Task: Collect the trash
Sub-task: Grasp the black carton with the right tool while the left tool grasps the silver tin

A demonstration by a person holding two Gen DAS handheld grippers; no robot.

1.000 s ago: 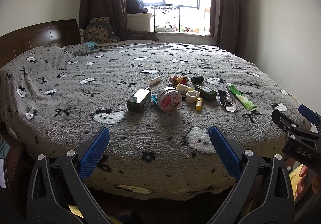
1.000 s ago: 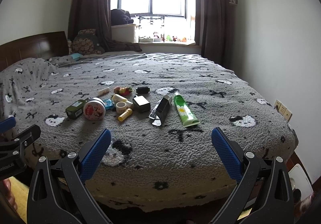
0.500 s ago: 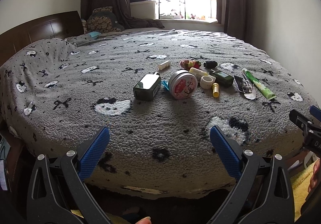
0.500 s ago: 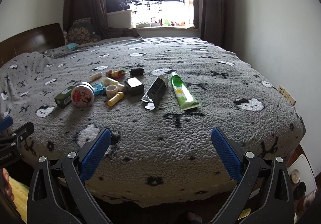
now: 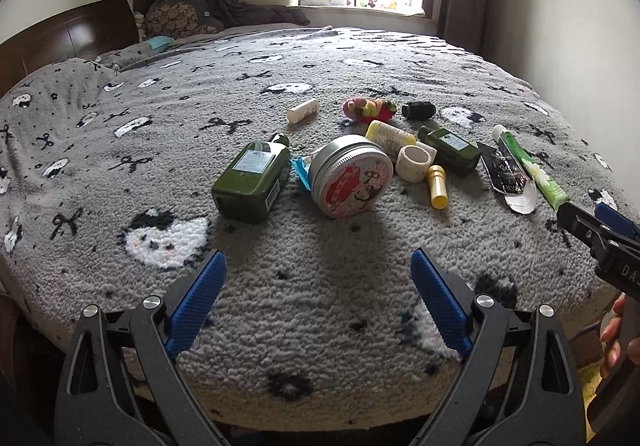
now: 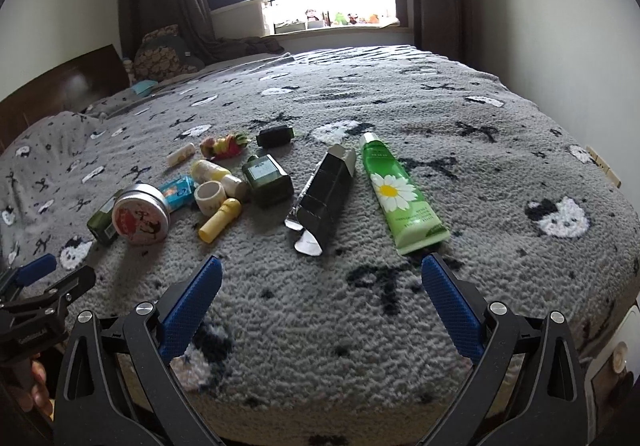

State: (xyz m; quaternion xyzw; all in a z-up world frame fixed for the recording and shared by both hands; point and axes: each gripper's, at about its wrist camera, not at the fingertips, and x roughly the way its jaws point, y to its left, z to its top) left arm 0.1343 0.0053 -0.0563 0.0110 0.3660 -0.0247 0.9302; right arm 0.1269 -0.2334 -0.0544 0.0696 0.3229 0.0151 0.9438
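Observation:
A cluster of small items lies on a grey fleece bed cover [image 5: 320, 286]. In the left wrist view: a green flat bottle [image 5: 252, 182], a round tin with a red lid [image 5: 350, 176], a white tape roll [image 5: 416, 162], a yellow tube [image 5: 438, 186]. In the right wrist view: an opened black carton [image 6: 324, 202] and a green daisy tube [image 6: 396, 194]. My left gripper [image 5: 318, 306] is open and empty, just short of the tin. My right gripper [image 6: 322, 306] is open and empty, just short of the carton.
A small green bottle [image 6: 266, 178], a blue wrapper [image 6: 178, 190], a colourful toy [image 6: 222, 144], a black cylinder [image 6: 274, 136] and a white stick [image 6: 180, 154] lie further back. A wooden headboard [image 5: 60, 38] is at left, a wall [image 6: 580, 46] at right, a window behind.
Both grippers have moved forward over the bed edge toward the items, which now look larger and closer. Nothing has been taken hold of.

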